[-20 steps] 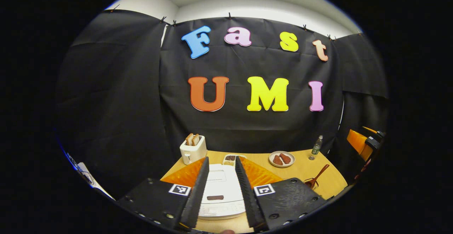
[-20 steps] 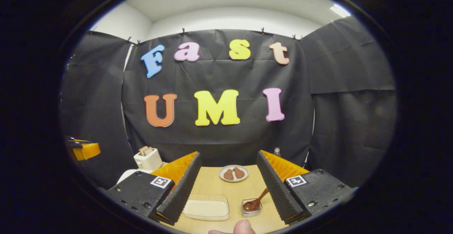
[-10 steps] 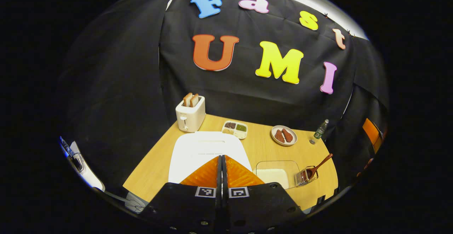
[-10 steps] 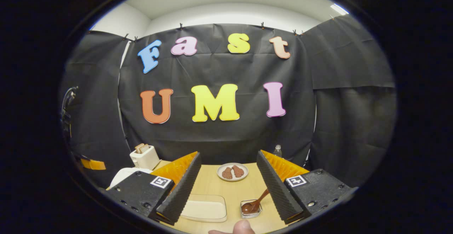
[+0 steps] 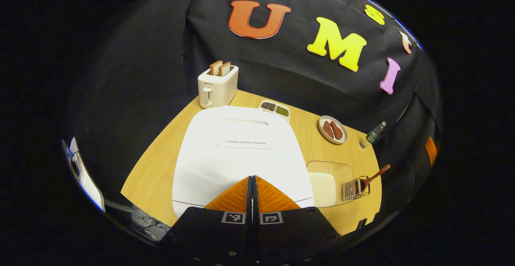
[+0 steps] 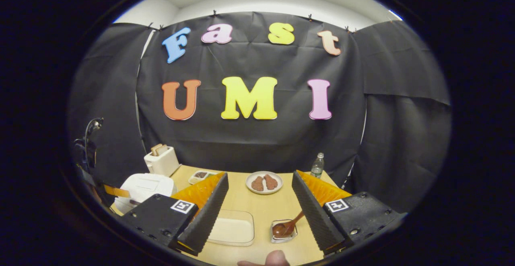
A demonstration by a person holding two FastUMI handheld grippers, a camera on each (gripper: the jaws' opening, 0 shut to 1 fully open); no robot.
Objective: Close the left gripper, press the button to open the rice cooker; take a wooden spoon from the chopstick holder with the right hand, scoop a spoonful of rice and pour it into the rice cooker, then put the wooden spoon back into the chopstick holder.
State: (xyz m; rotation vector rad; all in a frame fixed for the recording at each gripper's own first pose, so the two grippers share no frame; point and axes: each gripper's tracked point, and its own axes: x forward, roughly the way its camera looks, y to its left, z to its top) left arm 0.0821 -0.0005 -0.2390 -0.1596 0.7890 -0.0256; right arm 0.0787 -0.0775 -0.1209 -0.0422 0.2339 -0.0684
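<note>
Left gripper (image 5: 252, 179), jaws pressed together with nothing between them, hangs over the near edge of the white rice cooker (image 5: 241, 149), lid down. The hard shell will likely take a firm push without sliding. Right gripper (image 6: 259, 209) waits with jaws spread wide and empty; ahead between them, the wooden spoon (image 6: 290, 225) leans in the chopstick holder (image 6: 284, 231), beside the rice tray (image 6: 232, 230). Light and stiff, the spoon looks best taken by its raised handle. The table (image 6: 265, 205) offers open room beyond.

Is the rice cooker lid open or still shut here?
Shut: the rice cooker shows its flat white lid lying down over the body, with the closed left gripper above its front edge.
</note>
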